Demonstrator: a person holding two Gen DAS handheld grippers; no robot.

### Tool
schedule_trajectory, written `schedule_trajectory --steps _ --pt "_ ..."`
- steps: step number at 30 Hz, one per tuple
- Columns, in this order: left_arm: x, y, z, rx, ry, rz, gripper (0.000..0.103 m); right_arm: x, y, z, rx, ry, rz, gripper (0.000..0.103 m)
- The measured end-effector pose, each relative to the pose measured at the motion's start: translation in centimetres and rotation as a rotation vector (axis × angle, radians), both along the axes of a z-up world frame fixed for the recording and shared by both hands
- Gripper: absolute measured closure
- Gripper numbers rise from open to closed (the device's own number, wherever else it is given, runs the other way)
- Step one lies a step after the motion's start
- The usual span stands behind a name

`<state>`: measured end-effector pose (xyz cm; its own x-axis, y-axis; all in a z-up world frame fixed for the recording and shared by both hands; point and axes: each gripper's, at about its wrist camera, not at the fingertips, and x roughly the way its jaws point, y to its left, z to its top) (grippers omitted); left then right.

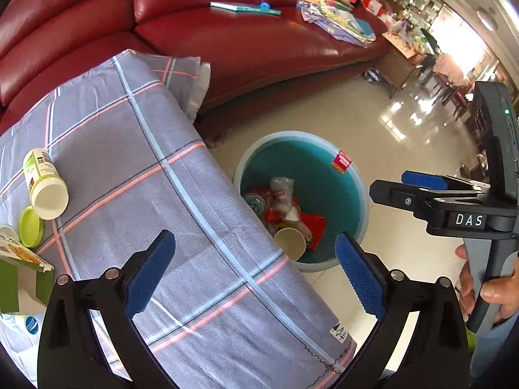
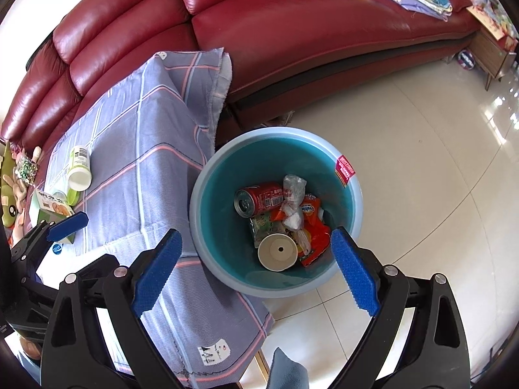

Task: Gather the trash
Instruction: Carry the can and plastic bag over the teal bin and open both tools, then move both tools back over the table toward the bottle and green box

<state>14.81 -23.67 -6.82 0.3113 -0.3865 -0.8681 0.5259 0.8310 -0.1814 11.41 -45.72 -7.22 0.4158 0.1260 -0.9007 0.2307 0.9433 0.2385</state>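
My right gripper [image 2: 256,272] hangs wide and empty over the bin [image 2: 207,175]; my left gripper [image 1: 256,272] is spread and empty over the table's [image 1: 136,149] near edge. The bin already holds a can [image 2: 259,198], cup [image 2: 277,252] and wrappers [image 2: 313,227]. Left, I judge: bottle [image 1: 43,183], lid [image 1: 30,227] and carton [image 1: 22,275] at the far-left edge.

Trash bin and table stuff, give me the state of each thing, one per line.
Bin: upright, open, partly filled.
Red can: on its side in the bin.
Paper cup: in the bin, lying tipped.
White bottle: on its side on the tablecloth, lid off.
Green lid: off, beside the bottle.
Left gripper: open, empty.
Right gripper: open, empty.
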Motion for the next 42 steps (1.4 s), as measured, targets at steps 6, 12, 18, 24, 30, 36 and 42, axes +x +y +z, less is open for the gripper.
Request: schedule_trajectory --steps 6,12,18,24,30,36,42 --pt "-0.9 2.8 1.0 -0.018 -0.006 0.040 0.004 -0.6 2.2 1.3 -0.019 -0.012 0.024 0.014" --pt "-2.2 7.1 1.4 -0.047 0.012 0.088 0.004 -0.7 5.6 2.3 -0.037 -0.014 0.074 0.014" --pt "-3.9 12.9 1.7 -0.035 -0.001 0.189 0.004 -0.2 10.6 3.1 -0.054 -0.018 0.173 0.014" --pt "-5.2 19.7 1.6 -0.032 0.010 0.330 0.004 1.1 16.6 3.7 -0.071 -0.018 0.286 0.014" --pt "-5.6 26.9 1.0 -0.046 0.029 0.465 0.004 3.2 24.0 4.4 -0.106 -0.016 0.431 0.014" --pt "-5.5 32.6 0.2 -0.042 0.036 0.572 0.004 5.6 31.7 4.5 -0.141 -0.002 0.579 0.014" --pt "-5.0 36.4 -0.3 -0.044 0.046 0.642 0.004 7.9 37.5 4.7 -0.185 0.006 0.679 0.014"
